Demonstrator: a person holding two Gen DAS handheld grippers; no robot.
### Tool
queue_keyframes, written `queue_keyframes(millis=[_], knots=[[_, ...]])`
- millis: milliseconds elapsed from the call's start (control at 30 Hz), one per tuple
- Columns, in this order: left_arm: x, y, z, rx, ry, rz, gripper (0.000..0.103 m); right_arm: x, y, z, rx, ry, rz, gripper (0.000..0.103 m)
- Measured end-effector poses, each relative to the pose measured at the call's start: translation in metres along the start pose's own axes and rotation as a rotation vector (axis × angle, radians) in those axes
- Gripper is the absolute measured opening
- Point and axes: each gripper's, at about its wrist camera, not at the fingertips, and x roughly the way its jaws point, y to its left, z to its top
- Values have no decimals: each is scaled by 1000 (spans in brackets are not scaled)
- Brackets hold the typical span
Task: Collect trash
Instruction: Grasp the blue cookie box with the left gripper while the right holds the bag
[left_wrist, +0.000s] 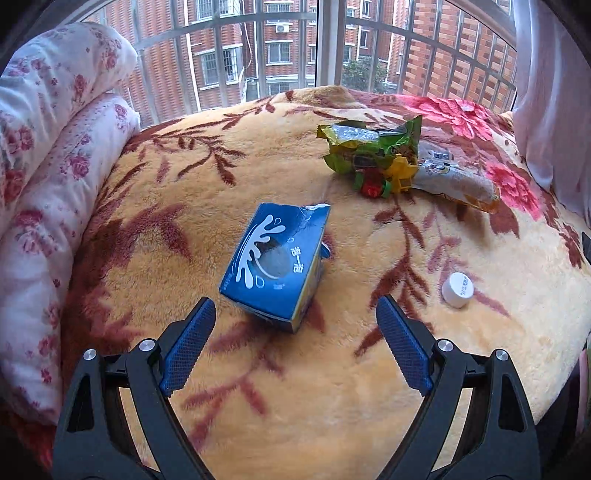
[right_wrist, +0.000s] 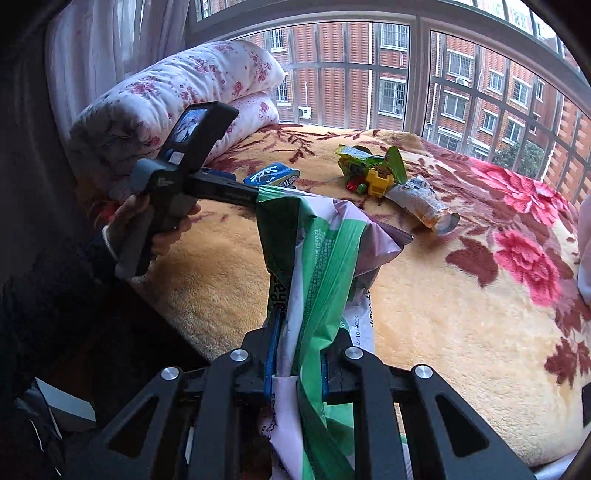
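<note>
Left wrist view: the left gripper (left_wrist: 295, 325) gapes empty just short of the blue carton (left_wrist: 275, 258), presumably lining up a grab. Wrappers (left_wrist: 373, 155) lie beyond the carton. The right gripper (right_wrist: 297, 369) pinches a green-and-white bag (right_wrist: 317, 251), likely for trash.

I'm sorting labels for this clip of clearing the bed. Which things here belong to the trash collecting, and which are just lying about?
Belongs to the job:
- blue carton
- green snack wrapper
- silver wrapper
- white bottle cap
- green-and-white bag, clamped in the right tongs
- left tongs, open

Just lying about:
- toy truck
- floral quilt
- flowered blanket
</note>
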Motion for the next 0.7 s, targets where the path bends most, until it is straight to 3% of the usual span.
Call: queue_keyframes(millis=[333, 400, 500, 700], knots=[[47, 6, 23, 21, 61, 68, 86, 9, -16, -16, 35, 11, 4, 17], [52, 2, 23, 20, 65, 86, 63, 13, -20, -16, 51, 14, 10, 17], [52, -9, 20, 38, 50, 125, 56, 18, -26, -17, 74, 17, 17, 17], [29, -35, 15, 66, -11, 201, 55, 20, -33, -22, 110, 15, 17, 17]])
